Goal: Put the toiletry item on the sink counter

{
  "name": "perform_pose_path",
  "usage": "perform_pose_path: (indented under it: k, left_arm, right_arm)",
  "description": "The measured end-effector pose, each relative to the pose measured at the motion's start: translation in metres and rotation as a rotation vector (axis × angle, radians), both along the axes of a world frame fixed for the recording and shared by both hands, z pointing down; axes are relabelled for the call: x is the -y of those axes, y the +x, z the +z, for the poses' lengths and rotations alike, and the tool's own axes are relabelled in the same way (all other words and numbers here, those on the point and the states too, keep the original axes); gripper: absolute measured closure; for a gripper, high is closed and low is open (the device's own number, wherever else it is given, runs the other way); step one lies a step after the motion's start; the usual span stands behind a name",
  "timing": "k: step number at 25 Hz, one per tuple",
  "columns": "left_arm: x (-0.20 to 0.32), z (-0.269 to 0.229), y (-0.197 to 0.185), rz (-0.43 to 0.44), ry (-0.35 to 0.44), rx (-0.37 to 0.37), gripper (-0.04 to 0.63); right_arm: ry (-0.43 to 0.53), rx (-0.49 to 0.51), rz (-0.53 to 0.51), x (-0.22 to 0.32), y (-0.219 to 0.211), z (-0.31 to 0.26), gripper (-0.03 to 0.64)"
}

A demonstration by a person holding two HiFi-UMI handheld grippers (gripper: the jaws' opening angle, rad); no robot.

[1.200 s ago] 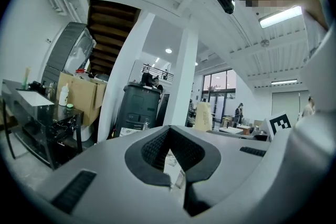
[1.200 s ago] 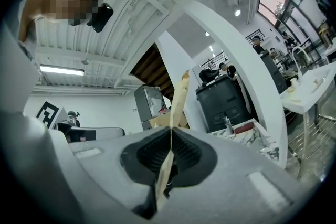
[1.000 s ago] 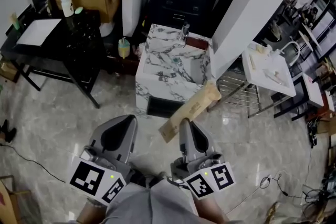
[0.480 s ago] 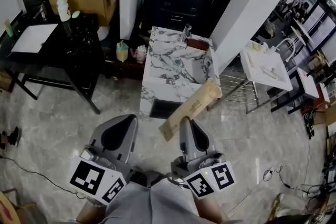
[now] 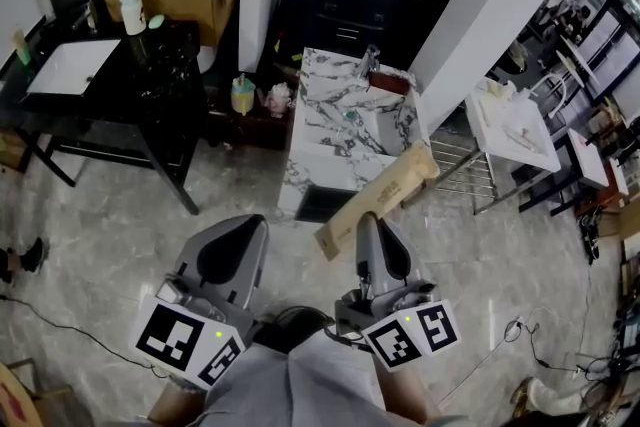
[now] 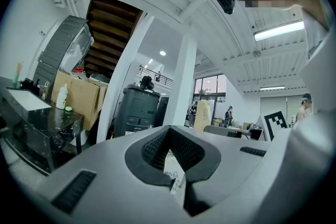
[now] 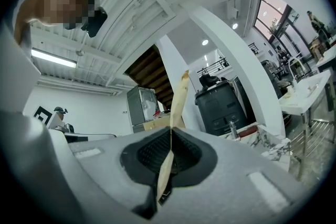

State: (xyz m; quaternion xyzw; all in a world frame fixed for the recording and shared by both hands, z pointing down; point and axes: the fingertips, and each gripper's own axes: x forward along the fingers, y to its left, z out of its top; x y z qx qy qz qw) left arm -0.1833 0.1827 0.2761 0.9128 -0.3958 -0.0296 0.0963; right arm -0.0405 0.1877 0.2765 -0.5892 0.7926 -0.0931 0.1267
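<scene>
The toiletry item (image 5: 380, 200) is a long, flat, tan paper-wrapped pack (what is inside cannot be told). It is in the air, well short of its goal and not yet over it. The right gripper (image 5: 367, 220) has its jaws closed on the pack's near end, so most of its length sticks out forward and up to the right. In the right gripper view the pack (image 7: 178, 97) stands edge-on between the pads, which pinch only its thin lower strip.

The left gripper (image 5: 243, 227) is held alongside with its jaws together and nothing between them, as its own view (image 6: 168, 134) confirms.

Ahead stands the marble sink counter (image 5: 318, 90), with a faucet (image 5: 368, 62) at the back and a reddish-brown tray (image 5: 392, 80) beside it. Left of it is a black desk (image 5: 150, 65) carrying a white bottle (image 5: 131, 7). To the right are a separate white basin (image 5: 510, 130) and a wire rack (image 5: 455, 170).

The main risk, I judge, is the end-on grip: so long a pack can pivot or slip in the pads if swung quickly. Its far end leads the way and could strike the faucet or the tray (both sit on the rear ledge). The flat rim round the bowl looks narrow, so a careless release could send the pack sliding into the basin or off the front edge.
</scene>
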Motion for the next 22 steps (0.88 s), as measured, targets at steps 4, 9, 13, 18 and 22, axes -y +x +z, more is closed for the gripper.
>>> perform_pose_path:
  k: [4, 9, 13, 18, 22]
  left_arm:
    - [0.0, -0.001, -0.007, -0.002, -0.006, -0.007, 0.591]
    - [0.001, -0.002, -0.007, -0.001, -0.011, -0.014, 0.591]
    - [0.007, -0.002, -0.01, -0.012, -0.001, -0.018, 0.591]
    - [0.023, -0.001, -0.01, -0.037, 0.007, -0.012, 0.591]
    - [0.045, 0.0, -0.003, -0.054, 0.012, -0.005, 0.591]
  right_arm:
    - [-0.008, -0.007, 0.008, 0.0, -0.003, -0.002, 0.618]
    - [-0.014, -0.008, 0.012, 0.006, -0.002, -0.003, 0.618]
    - [-0.004, -0.017, -0.004, 0.015, -0.007, -0.004, 0.617]
    - [0.004, -0.021, -0.028, 0.033, -0.007, 0.0, 0.618]
    - [0.001, -0.01, -0.042, 0.058, 0.001, 0.005, 0.617]
